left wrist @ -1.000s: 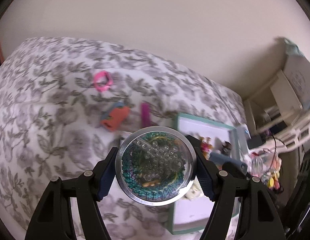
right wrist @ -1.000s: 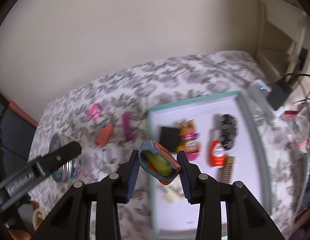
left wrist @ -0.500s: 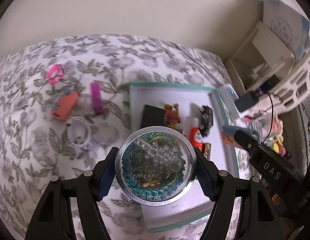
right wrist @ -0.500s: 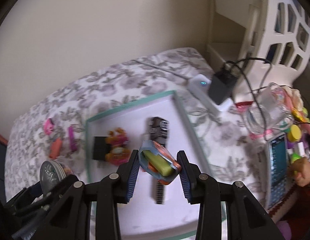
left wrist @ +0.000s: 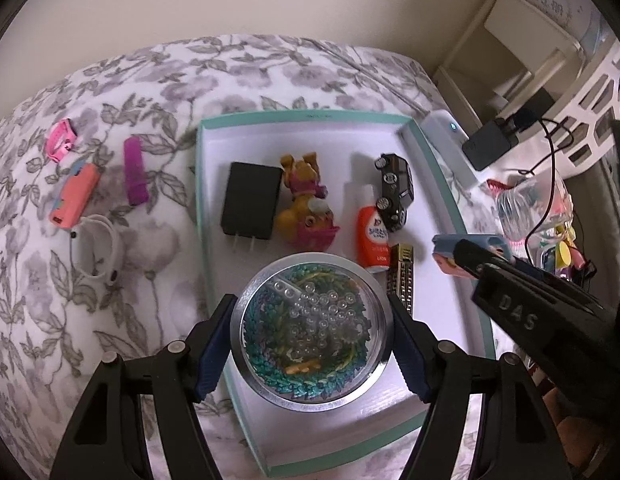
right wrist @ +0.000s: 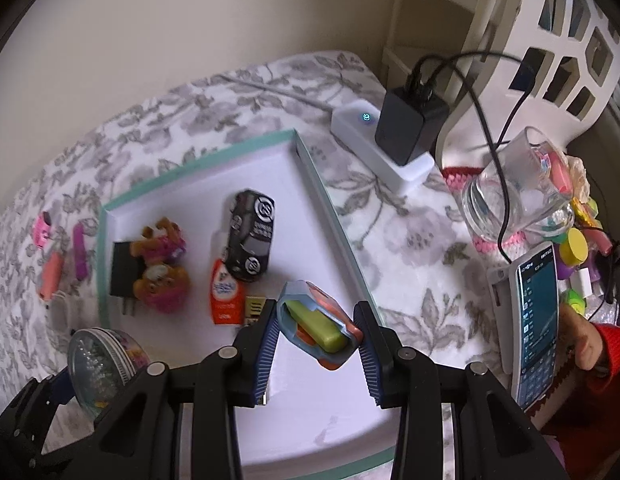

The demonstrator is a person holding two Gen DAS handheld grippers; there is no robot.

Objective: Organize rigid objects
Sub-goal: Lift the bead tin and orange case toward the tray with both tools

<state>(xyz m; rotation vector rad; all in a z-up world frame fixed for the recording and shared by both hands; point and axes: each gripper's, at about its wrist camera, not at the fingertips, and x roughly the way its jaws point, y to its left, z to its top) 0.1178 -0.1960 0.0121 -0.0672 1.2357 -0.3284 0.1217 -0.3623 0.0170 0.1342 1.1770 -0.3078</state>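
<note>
My left gripper is shut on a round metal tin with a clear lid and beads inside, held over the near part of a teal-rimmed white tray. My right gripper is shut on a small blue, orange and green toy, over the tray's near right part. In the tray lie a black charger, a dog figure, an orange tube, a black toy car and a gold block.
On the flowered bedspread left of the tray lie a pink watch, a salmon case, a purple clip and a white band. Right of the tray: a power strip, a glass jar, a phone, a white basket.
Both grippers have swung right and down over the tray, each keeping its object. The tray now fills the middle of both views, and the right gripper appears in the left wrist view.
</note>
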